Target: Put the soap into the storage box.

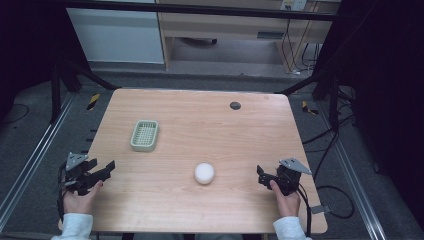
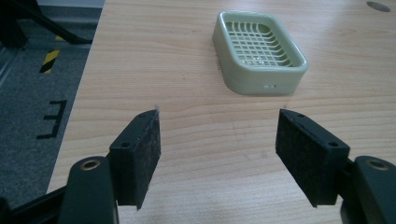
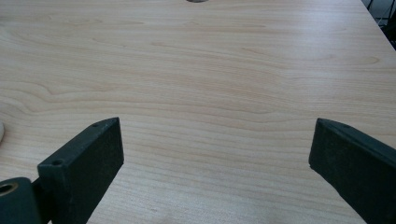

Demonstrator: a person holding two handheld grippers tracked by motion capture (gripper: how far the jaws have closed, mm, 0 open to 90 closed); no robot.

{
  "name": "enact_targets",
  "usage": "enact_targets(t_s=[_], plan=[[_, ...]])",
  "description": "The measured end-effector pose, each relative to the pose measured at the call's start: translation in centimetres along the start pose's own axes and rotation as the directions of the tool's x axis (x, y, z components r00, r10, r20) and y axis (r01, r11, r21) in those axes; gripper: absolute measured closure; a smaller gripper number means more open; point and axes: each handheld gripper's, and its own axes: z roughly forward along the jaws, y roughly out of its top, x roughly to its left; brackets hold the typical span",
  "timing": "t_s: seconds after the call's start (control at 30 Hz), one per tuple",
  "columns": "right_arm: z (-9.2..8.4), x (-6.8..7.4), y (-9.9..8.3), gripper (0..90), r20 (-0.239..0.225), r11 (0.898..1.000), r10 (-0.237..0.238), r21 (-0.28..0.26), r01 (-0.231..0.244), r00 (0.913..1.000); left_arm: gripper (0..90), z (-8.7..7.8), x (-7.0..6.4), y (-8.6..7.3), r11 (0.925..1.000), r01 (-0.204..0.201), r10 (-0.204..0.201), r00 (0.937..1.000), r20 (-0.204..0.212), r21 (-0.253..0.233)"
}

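Nearest the high camera, two hands in pale sleeves come in from the bottom edge, each holding a claw. The left claw (image 1: 102,171) sits at the counter's left edge and the right claw (image 1: 263,176) near its right front corner; both stand open with nothing between the jaws.

The left gripper view looks between its own spread jaws at a pale green soap dish (image 2: 259,50) with a slotted grid bottom, lying just ahead of the left claw (image 2: 217,133) and slightly to its right, apart from it. That view also shows the grid and the dish's rounded rim clearly, which the high view gives as a small green rectangle (image 1: 145,135) on the left half of the counter. In the right gripper view the jaws of the right claw (image 3: 215,140) spread wide over bare wood.

From above, a white round soap (image 1: 204,173) lies on the counter between the two claws, closer to the right one, touching neither, and well apart from the dish.

The counter (image 1: 210,125) is light wood grain with a dark round cable hole (image 1: 235,105) near the far right. Around it is grey floor, metal rails, trailing cables and wooden furniture at the back.
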Motion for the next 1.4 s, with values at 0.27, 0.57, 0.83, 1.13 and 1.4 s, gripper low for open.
enact_targets(t_s=[0.27, 0.57, 0.83, 1.13, 1.4], plan=[[0.0, 0.3, 0.0, 3.5, 0.004, 1.000, -0.021, -0.006, 0.021, 0.9998, 30.8, -0.2, -1.7, 0.4, 0.9988, -0.048, 0.048, 0.9976, 0.050, 0.003], [0.0, 0.5, 0.1, 3.6, 0.001, 0.999, -0.034, 0.000, 0.034, 0.9994, 33.6, -0.3, -3.8, 1.1, 0.9959, -0.090, 0.090, 0.9908, 0.101, 0.003], [0.1, 0.7, 0.1, 3.6, 0.001, 0.999, -0.052, 0.002, 0.052, 0.9986, 31.3, -0.6, -5.5, 1.9, 0.9923, -0.124, 0.123, 0.9819, 0.144, -0.004], [0.2, 0.8, 0.0, 3.6, -0.004, 0.998, -0.058, 0.011, 0.058, 0.9983, 29.6, -0.7, -6.8, 2.6, 0.9888, -0.149, 0.145, 0.9746, 0.171, 0.013], [0.2, 0.9, 0.0, 3.6, -0.002, 0.998, -0.060, 0.012, 0.060, 0.9982, 28.2, -0.7, -8.8, 3.3, 0.9782, -0.207, 0.200, 0.9597, 0.198, 0.016]])
